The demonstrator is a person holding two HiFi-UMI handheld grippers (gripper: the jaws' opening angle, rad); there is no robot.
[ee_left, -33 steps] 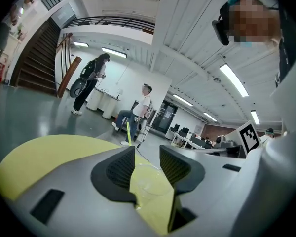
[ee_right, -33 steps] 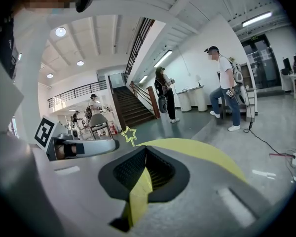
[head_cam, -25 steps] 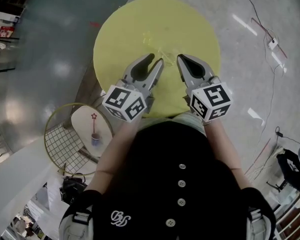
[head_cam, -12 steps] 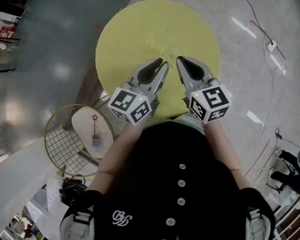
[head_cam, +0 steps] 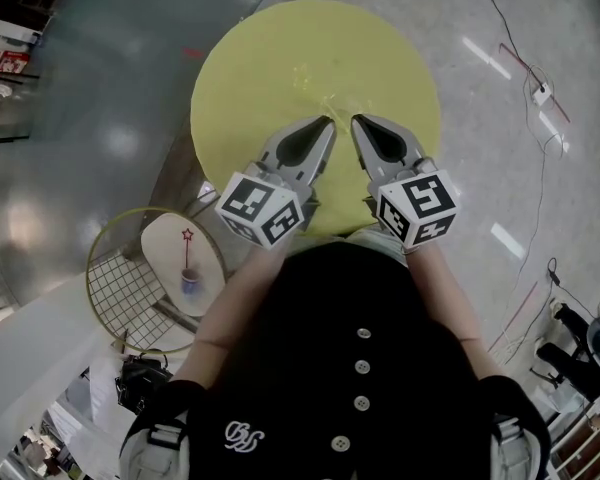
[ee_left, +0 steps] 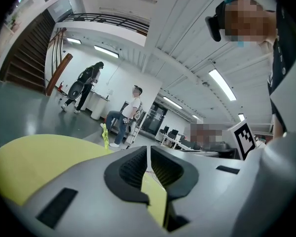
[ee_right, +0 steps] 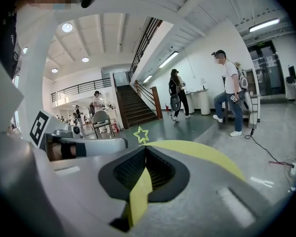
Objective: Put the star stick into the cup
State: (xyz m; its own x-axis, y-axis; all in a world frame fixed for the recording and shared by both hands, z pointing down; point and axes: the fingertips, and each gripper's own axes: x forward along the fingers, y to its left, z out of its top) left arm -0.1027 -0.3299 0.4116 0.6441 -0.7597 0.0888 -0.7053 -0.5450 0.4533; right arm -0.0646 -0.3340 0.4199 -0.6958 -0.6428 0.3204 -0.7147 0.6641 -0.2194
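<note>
The left tongs (head_cam: 329, 121) have just been closing and stand all but together, nothing between them, over the near part of the yellow desk (head_cam: 250, 68). Beyond both tips the star stick (ee_right: 140, 135) stands upright on the desk, untouched. The right tongs (head_cam: 355, 119) are closed tip to tip, empty.

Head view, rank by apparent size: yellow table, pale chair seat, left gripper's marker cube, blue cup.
Largest: yellow table
Next: pale chair seat and marker cube on the left gripper look alike; cube is nearer the camera, so unranked
Smallest: blue cup
</note>
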